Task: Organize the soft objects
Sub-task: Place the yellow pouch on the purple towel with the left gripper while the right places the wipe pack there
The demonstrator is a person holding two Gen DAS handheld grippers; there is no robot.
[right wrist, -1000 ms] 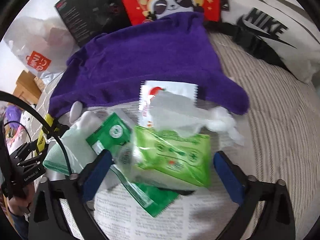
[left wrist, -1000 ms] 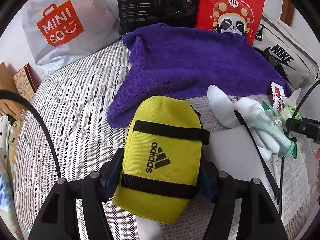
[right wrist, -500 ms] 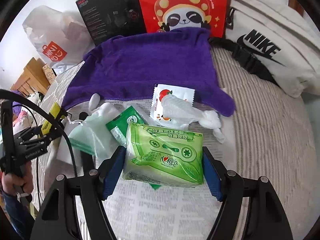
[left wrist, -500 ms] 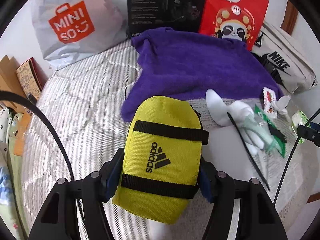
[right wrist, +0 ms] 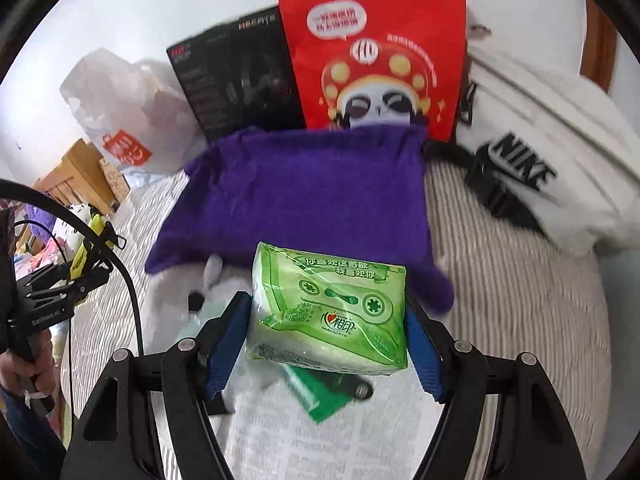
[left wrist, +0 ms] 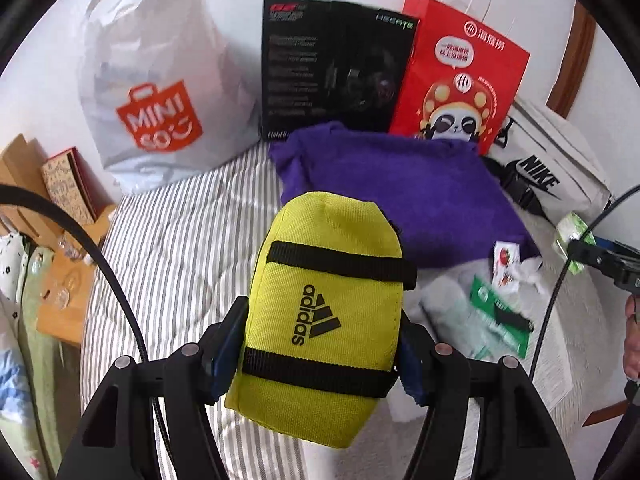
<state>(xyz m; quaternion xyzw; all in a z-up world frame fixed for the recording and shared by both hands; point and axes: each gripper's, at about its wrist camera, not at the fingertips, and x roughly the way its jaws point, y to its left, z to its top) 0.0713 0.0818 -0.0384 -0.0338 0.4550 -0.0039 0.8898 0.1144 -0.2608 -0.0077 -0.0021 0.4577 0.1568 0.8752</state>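
Left gripper (left wrist: pixel 320 348) clamped on yellow fabric pouch with black straps (left wrist: pixel 326 316), held above striped bed cover (left wrist: pixel 176 256); right gripper (right wrist: pixel 326 334) clamped on green plastic tissue pack (right wrist: pixel 330 314), held above newspaper (right wrist: pixel 288 436); purple terry towel (right wrist: pixel 304 196) spread flat behind; red paper panda bag (right wrist: pixel 380 48) upright at the wall.

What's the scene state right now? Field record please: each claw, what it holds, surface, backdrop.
left claw: shut on yellow pouch
right claw: shut on green tissue pack
surface: striped bedding
lying on bedding: purple towel, green sachet
backdrop: grey shopping bag, black box, red paper bag, white bag
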